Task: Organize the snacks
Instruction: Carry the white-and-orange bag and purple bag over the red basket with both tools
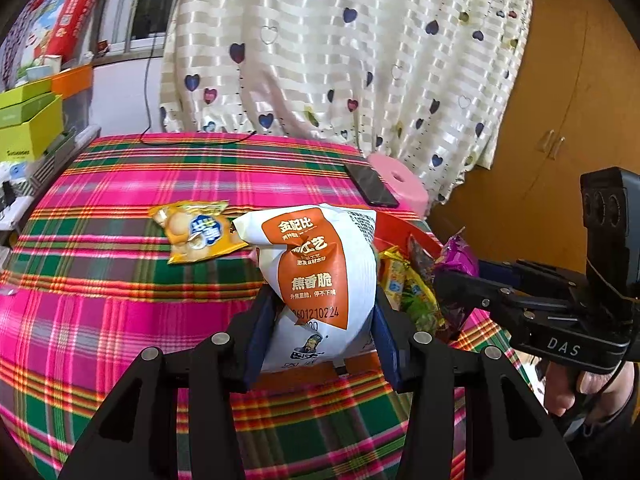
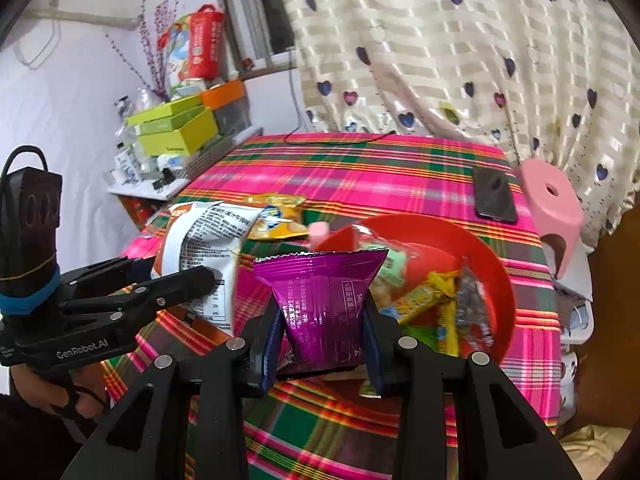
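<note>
My left gripper [image 1: 324,320] is shut on a white and orange snack bag [image 1: 320,272] and holds it above the plaid tablecloth, just left of the red bowl [image 1: 404,228]. The same bag shows in the right wrist view [image 2: 204,248]. My right gripper [image 2: 324,336] is shut on a purple snack packet [image 2: 324,300] at the near left rim of the red bowl [image 2: 492,280], which holds several wrapped snacks [image 2: 432,300]. A yellow biscuit packet [image 1: 196,232] lies flat on the cloth, left of the held bag.
A black phone [image 1: 372,186] lies at the table's far right edge. A pink stool [image 2: 554,208] stands right of the table. Green boxes [image 2: 176,132] and clutter are stacked on a side shelf to the left. A curtain hangs behind the table.
</note>
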The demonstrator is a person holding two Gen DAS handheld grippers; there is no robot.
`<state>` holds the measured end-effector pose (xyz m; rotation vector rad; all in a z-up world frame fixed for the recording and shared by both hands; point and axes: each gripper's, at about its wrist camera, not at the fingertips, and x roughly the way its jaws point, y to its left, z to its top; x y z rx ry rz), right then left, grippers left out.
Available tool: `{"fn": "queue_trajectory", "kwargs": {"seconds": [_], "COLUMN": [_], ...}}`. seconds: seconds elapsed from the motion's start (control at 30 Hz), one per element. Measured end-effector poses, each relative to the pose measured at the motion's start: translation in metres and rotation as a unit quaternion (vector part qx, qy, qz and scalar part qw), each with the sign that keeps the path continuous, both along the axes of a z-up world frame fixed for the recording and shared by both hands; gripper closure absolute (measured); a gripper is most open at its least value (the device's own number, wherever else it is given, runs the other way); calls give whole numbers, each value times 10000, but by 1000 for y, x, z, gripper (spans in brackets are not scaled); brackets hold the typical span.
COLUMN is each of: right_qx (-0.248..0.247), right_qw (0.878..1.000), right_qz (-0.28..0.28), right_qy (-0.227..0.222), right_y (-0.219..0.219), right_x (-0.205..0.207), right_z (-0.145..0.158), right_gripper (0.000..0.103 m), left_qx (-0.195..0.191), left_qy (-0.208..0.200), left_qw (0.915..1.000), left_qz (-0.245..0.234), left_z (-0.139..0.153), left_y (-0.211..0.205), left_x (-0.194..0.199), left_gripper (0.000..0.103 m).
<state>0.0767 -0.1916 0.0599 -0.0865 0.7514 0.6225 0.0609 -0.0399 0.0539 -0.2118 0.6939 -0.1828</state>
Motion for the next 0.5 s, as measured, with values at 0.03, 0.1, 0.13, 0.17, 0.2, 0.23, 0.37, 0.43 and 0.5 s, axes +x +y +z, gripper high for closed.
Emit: {"fn": "queue_trajectory", "kwargs": {"seconds": [0.03,0.1,0.13,0.17,0.2,0.23,0.37,0.43,0.5], "right_qx": [6,18,31,40,47,53,57,57,49], "right_qw": [10000,9999,9998,9997,9995,9993,9986,9982,9980], "right_qz": [-47,-149,-215,-255,-300,-361,-516,-584,-610], "right_qy": [9,24,38,48,56,69,118,150,170], "right_y": [-4,-13,-19,-23,-27,-31,-44,-48,-50], "right_x": [2,6,9,10,12,15,24,29,32], "right_z": [-1,-2,-2,-3,-4,-5,-9,-11,-14], "right_gripper": [70,70,70,70,70,70,70,70,70], "left_qx": [7,18,20,25,31,35,46,53,64], "left_qy": [12,26,36,47,60,72,122,149,178], "left_qw": [10000,10000,10000,9999,9999,9999,9998,9997,9995], "left_qz": [-30,-71,-90,-107,-122,-136,-182,-204,-239], "left_z": [0,0,-1,-1,-2,-2,-5,-8,-10], "left_y": [-3,-8,-9,-11,-12,-14,-19,-21,-23], "left_x": [3,9,11,14,17,20,30,34,40], "left_gripper": [55,55,55,55,55,55,55,55,55]}}
